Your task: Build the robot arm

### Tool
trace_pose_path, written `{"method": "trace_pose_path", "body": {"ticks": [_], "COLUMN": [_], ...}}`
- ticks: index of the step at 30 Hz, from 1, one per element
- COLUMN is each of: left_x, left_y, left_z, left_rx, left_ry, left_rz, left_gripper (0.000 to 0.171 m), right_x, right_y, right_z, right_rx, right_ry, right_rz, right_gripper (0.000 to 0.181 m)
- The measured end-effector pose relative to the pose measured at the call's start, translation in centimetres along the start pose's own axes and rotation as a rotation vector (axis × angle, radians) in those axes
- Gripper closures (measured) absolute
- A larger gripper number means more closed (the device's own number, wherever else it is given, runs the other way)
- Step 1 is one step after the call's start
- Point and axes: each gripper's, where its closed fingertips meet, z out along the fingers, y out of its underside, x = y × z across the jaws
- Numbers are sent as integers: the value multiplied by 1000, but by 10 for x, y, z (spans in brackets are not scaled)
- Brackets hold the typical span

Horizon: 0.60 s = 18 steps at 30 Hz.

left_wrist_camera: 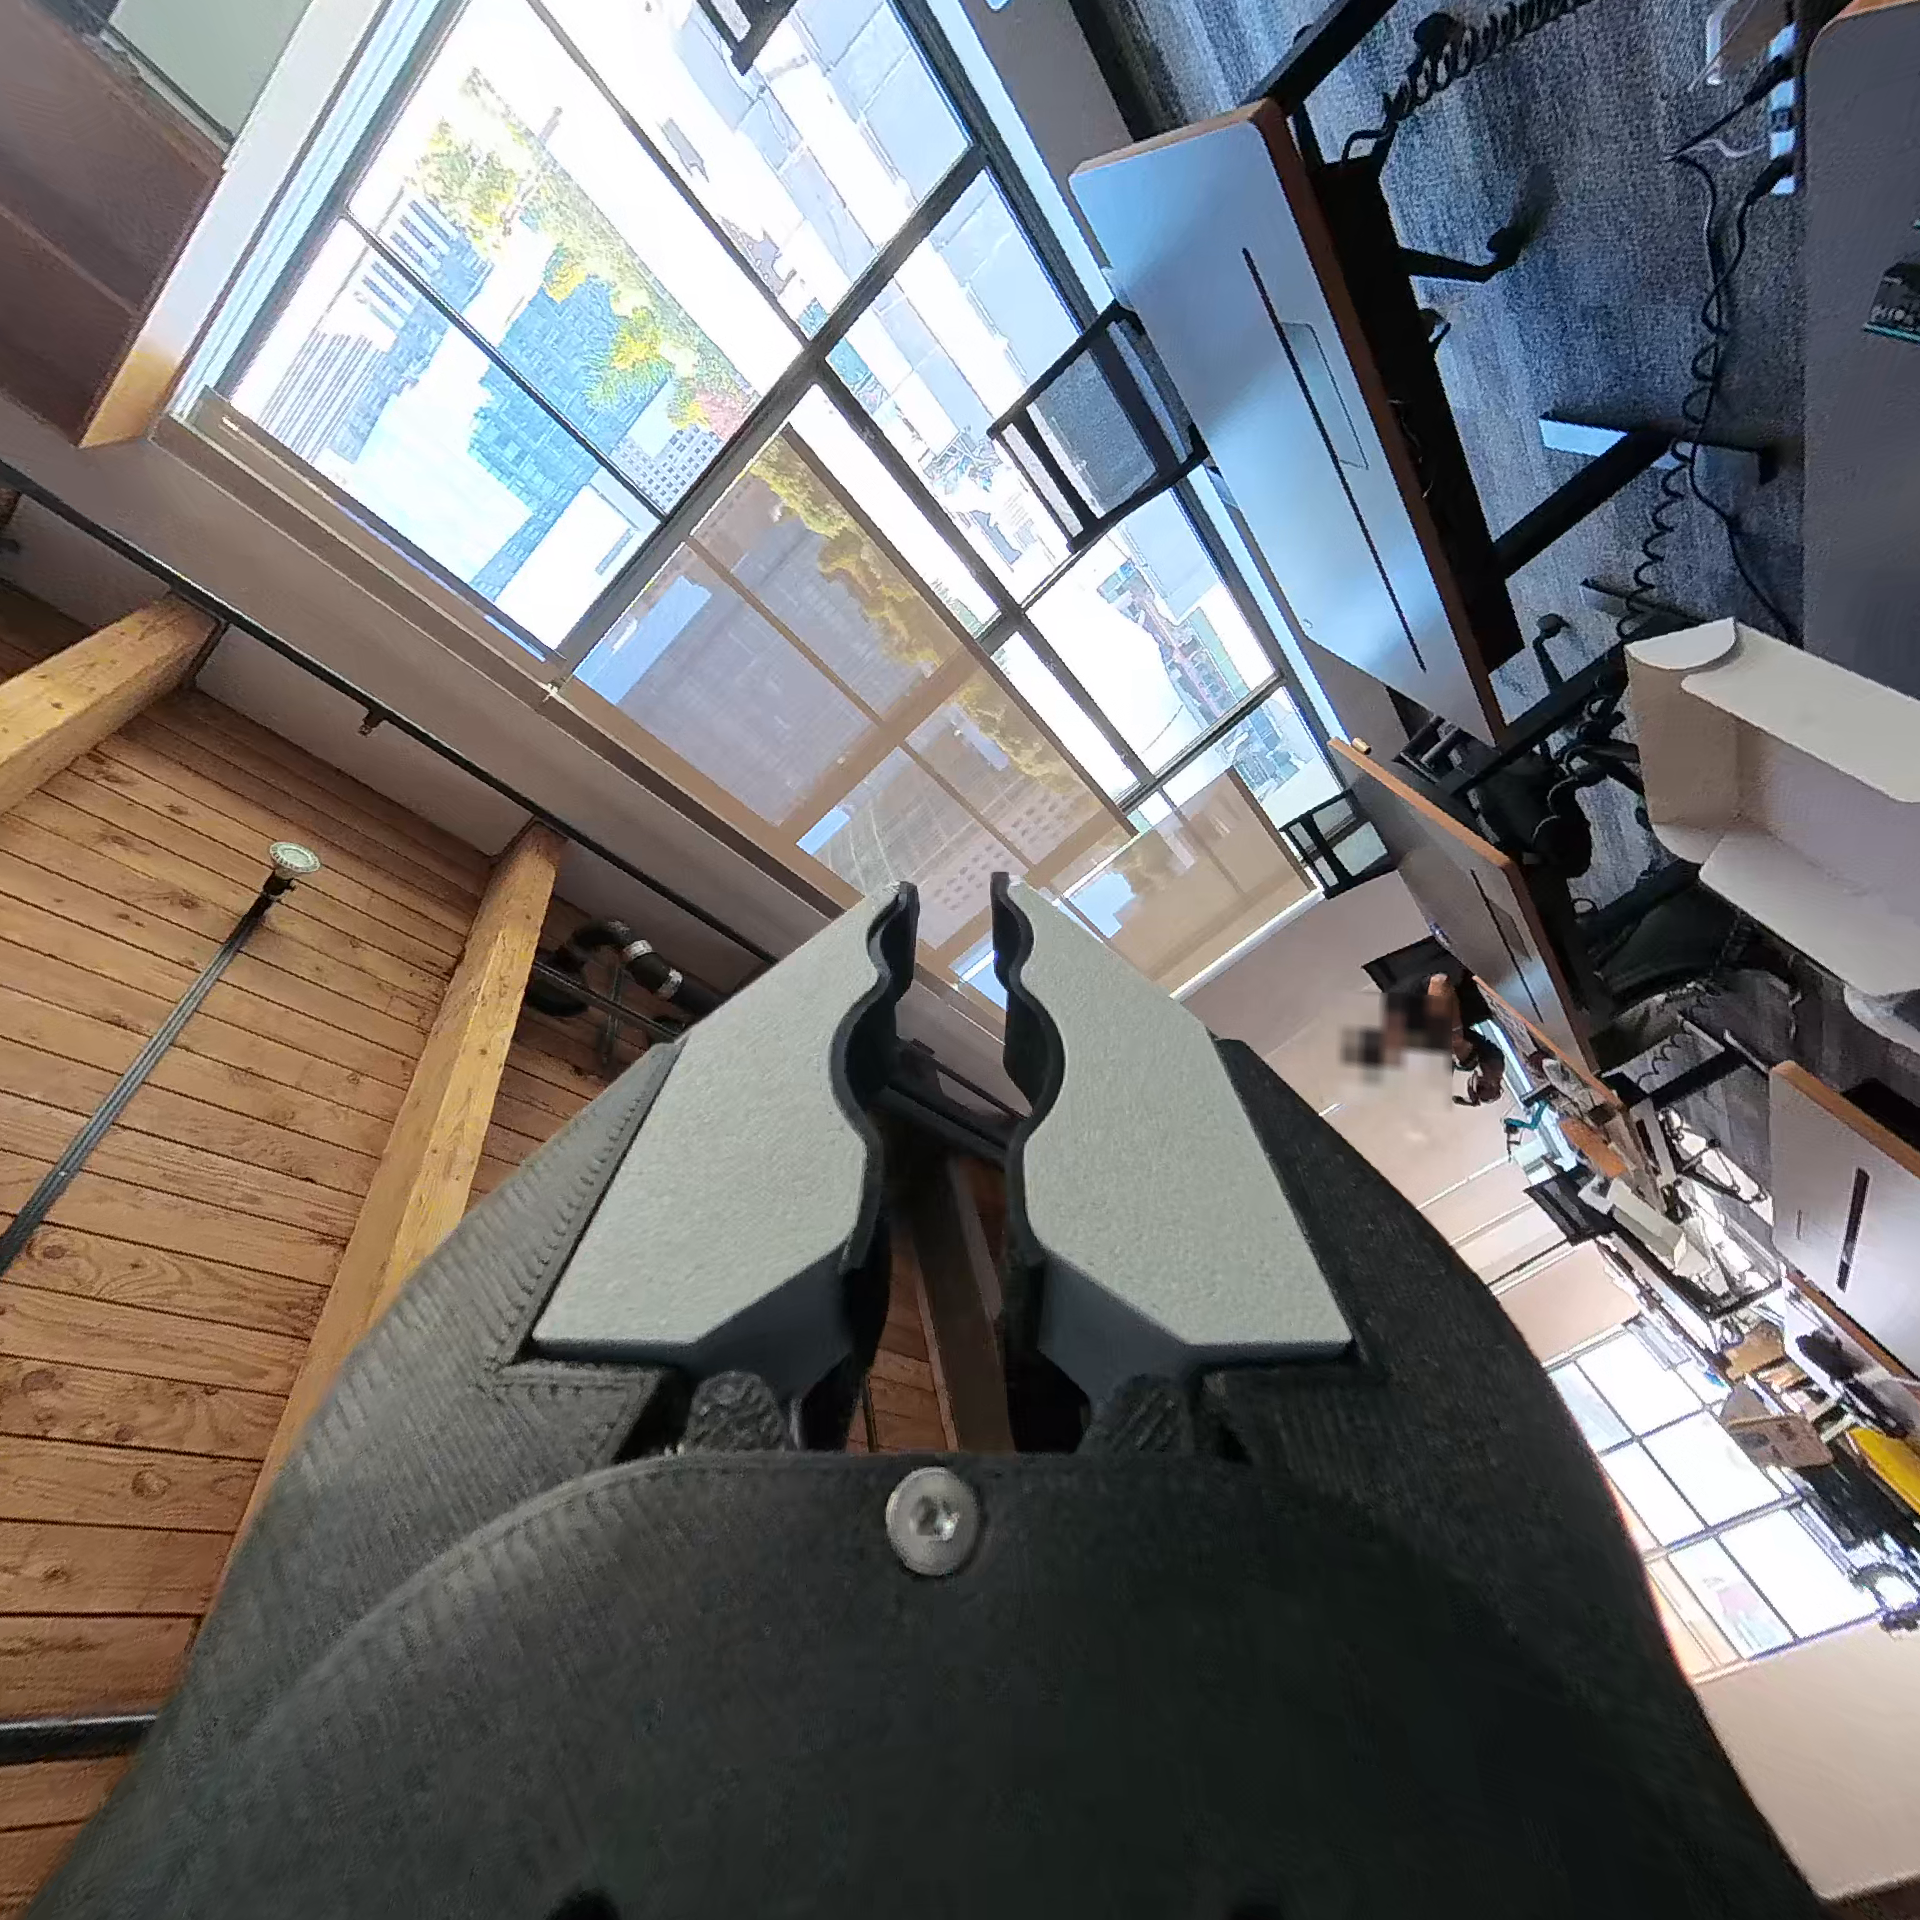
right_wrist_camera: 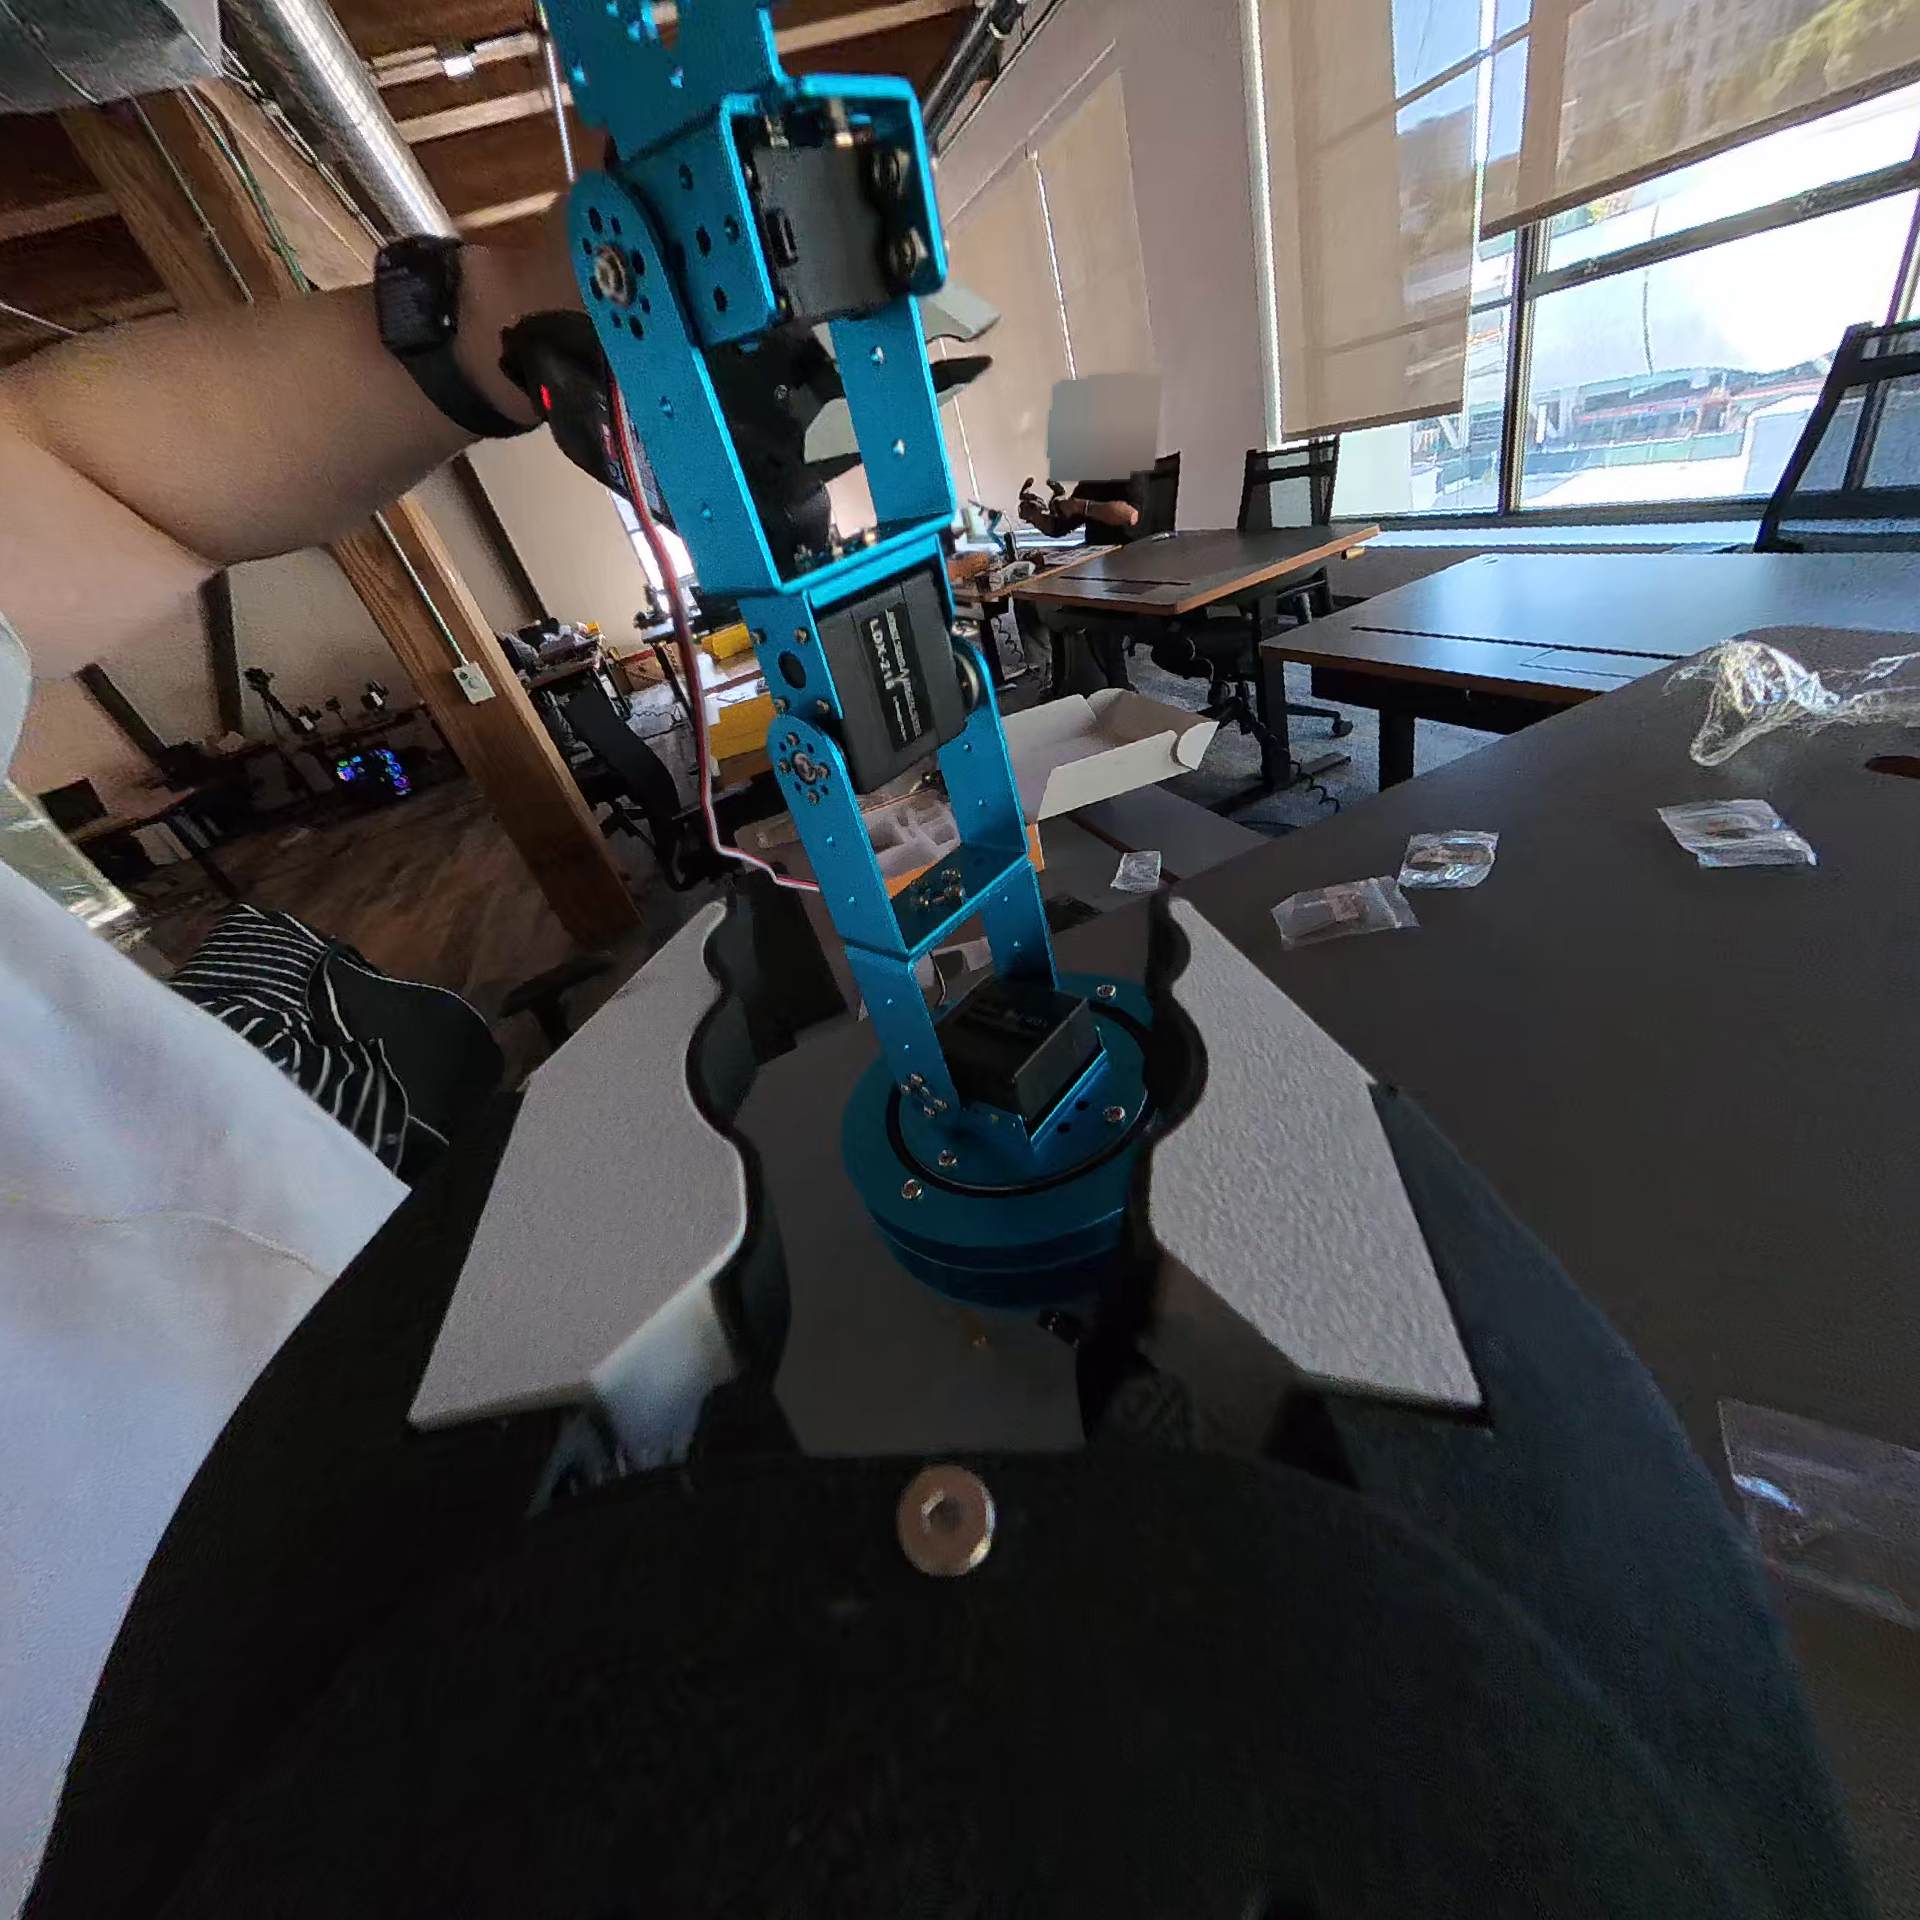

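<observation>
a: tongs first, how do they stand?

b: left gripper [left_wrist_camera: 954, 902] has its fingers drawn nearly together, a thin slit between the tips and nothing in it. it is tilted up at a big paned window [left_wrist_camera: 665, 416] and a wooden plank ceiling [left_wrist_camera: 260, 1091], well away from any object.

a: and the other?

b: right gripper [right_wrist_camera: 940, 914] is spread wide. a blue robot arm kit [right_wrist_camera: 862, 675] stands between its fingers, round base [right_wrist_camera: 997, 1174] low in the gap on the dark table [right_wrist_camera: 1558, 1039]. i cannot tell whether either finger touches the base.

a: what lies around it?

b: small clear plastic bags [right_wrist_camera: 1340, 909] sit on the table to the right, apart from the base. an open white cardboard box [right_wrist_camera: 1101, 748] sits behind the arm, and a forearm wearing a black watch [right_wrist_camera: 416, 301] reaches in behind its upper links.
</observation>
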Motion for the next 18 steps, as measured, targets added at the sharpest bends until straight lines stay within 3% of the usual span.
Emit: {"method": "trace_pose_path", "body": {"ticks": [9, 18], "left_x": [1, -10], "left_y": [7, -14], "left_z": [-16, -8], "left_rx": [-41, 27], "left_ry": [18, -15], "left_rz": [26, 69], "left_gripper": [159, 159], "right_x": [2, 11], "right_y": [2, 14], "right_z": [-4, -4], "right_rx": [-12, -22], "right_ry": [-40, 5], "right_rz": [5, 32], "right_gripper": [107, 108]}}
